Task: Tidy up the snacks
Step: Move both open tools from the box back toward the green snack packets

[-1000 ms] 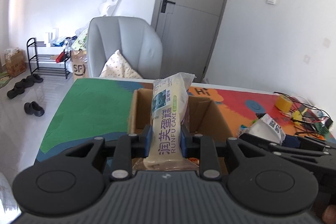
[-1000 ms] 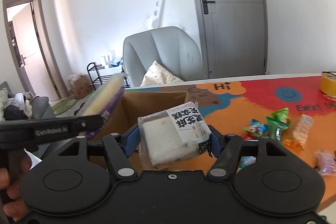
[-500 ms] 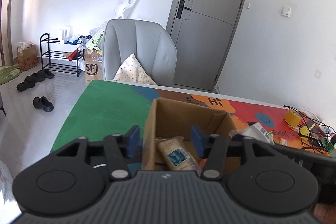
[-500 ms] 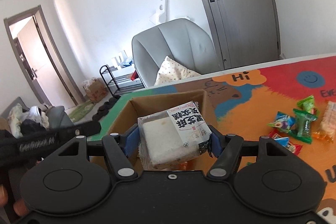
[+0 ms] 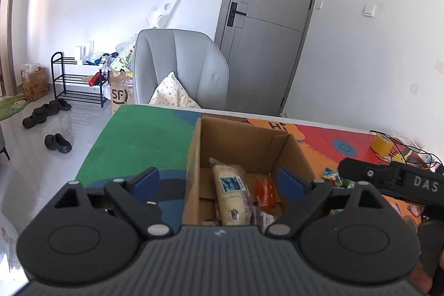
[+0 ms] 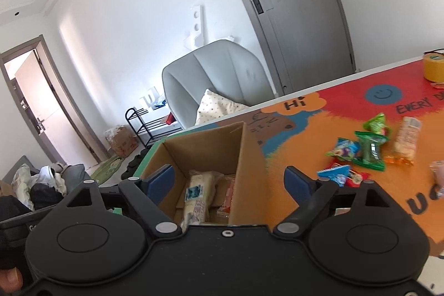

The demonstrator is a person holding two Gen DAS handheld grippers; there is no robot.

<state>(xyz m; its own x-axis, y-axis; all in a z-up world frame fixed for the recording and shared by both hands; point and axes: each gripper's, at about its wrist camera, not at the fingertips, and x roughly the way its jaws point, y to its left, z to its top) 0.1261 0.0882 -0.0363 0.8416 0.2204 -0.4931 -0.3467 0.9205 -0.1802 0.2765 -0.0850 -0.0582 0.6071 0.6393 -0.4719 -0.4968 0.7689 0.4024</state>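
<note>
Readable text: "Hi" (image 6: 296,102) and part of "EVERY D…" (image 6: 416,106) printed on the colourful table mat (image 6: 313,146); "SF" on a paper bag (image 5: 120,94) on the floor by the grey chair (image 5: 180,68); "DAS" on the right gripper's side as seen from the left wrist view.

Cardboard box (image 5: 244,138) stands open near the mat's far-left part, just in front of both grippers. Inside: a long cream cake pack (image 5: 231,194) with a blue label, text too small to read, lying flat; an orange packet (image 5: 265,190) beside it.

Loose snacks (image 6: 369,149) lie on the orange area right of the box: green, blue and red wrappers and a clear pack of pale biscuits. Yellow tape roll (image 6: 433,67) sits at the far right edge.

Left gripper (image 5: 219,181) jaws opening, wide, nothing between the pads, aimed down into the box. Right gripper (image 6: 230,181) jaws opening too, wide and empty, straddling the box's right wall, view rolled. Box's near wall partly hidden by the gripper bodies.
</note>
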